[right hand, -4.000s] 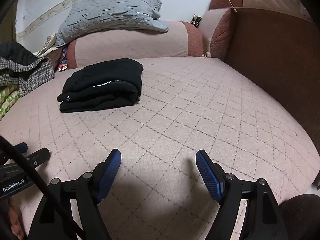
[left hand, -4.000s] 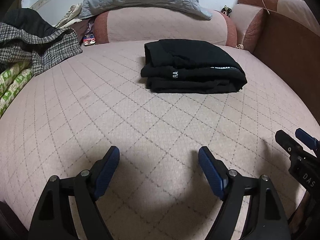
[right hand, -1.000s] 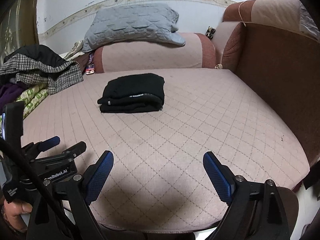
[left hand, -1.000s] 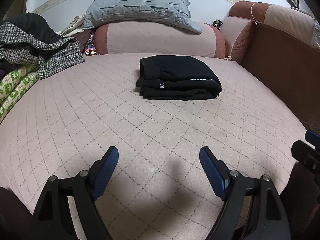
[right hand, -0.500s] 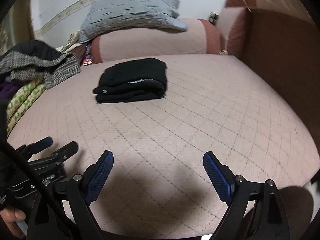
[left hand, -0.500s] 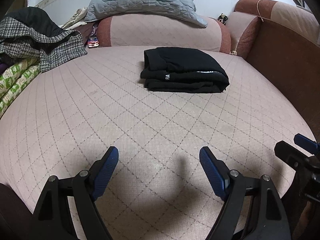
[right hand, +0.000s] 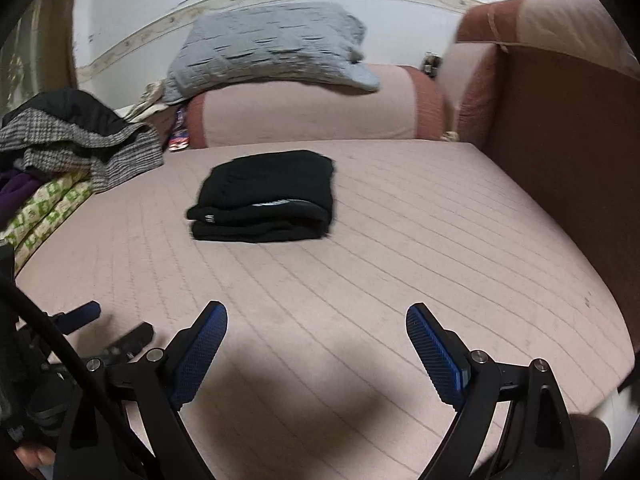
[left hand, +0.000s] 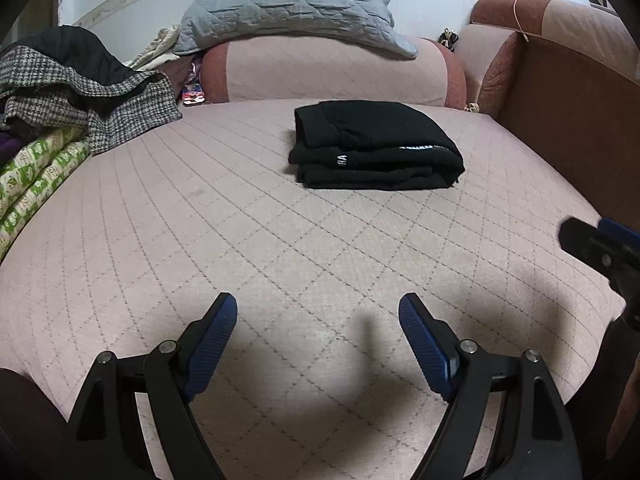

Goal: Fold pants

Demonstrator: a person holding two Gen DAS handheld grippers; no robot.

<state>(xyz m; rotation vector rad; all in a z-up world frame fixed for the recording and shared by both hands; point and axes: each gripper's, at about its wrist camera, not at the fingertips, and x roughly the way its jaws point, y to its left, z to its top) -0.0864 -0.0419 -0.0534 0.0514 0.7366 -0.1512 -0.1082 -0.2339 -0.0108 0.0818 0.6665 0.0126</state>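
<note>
Lying folded in a neat black stack on the bed (left hand: pixel 280 240), the pants (left hand: pixel 376 148) look finished, while the left gripper (left hand: pixel 318 320) and right gripper (right hand: pixel 316 328) hover well apart from them, fingers wide and empty.

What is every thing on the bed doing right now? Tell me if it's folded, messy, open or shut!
black pants: folded into a neat stack, lying flat on the bed, nothing touching them
left gripper: open, empty
right gripper: open, empty
grey pillow: resting on the bolster
checked coat: heaped, unfolded
bed: covered with a pink quilted spread
</note>
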